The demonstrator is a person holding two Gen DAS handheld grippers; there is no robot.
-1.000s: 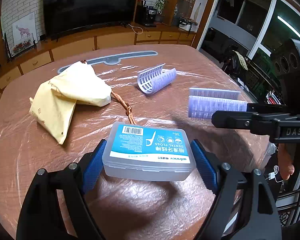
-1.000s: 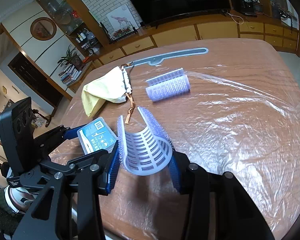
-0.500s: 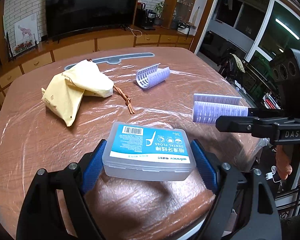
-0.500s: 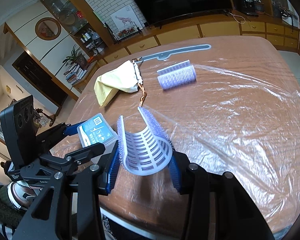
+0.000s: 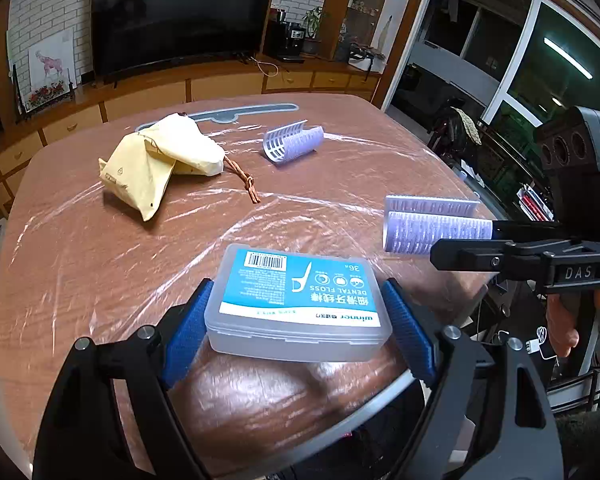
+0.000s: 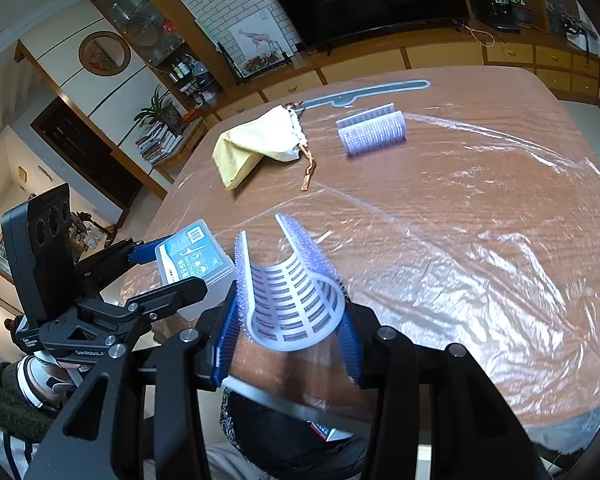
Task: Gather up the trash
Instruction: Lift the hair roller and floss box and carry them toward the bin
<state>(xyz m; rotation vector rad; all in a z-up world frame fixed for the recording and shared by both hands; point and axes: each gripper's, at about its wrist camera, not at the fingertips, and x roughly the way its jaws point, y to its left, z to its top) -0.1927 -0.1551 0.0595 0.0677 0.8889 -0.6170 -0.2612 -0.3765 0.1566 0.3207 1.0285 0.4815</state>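
1. Left gripper (image 5: pixel 298 332), as I see it, pinches the clear plastic dental floss box with blue label (image 5: pixel 300 300), centre bottom of the frame.
2. Right gripper (image 6: pixel 288 336) clamps my lilac mesh hair roller (image 6: pixel 290 292), lower centre.
3. Second lilac roller (image 6: pixel 372 130) lies upper centre, near the yellow cloth pouch (image 6: pixel 256 146).

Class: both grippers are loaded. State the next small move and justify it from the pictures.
Probably carry both loads off the table to a bin; none is visible here. The left gripper clamps the dental floss box and the right gripper clamps the purple hair roller, both held above the near edge.
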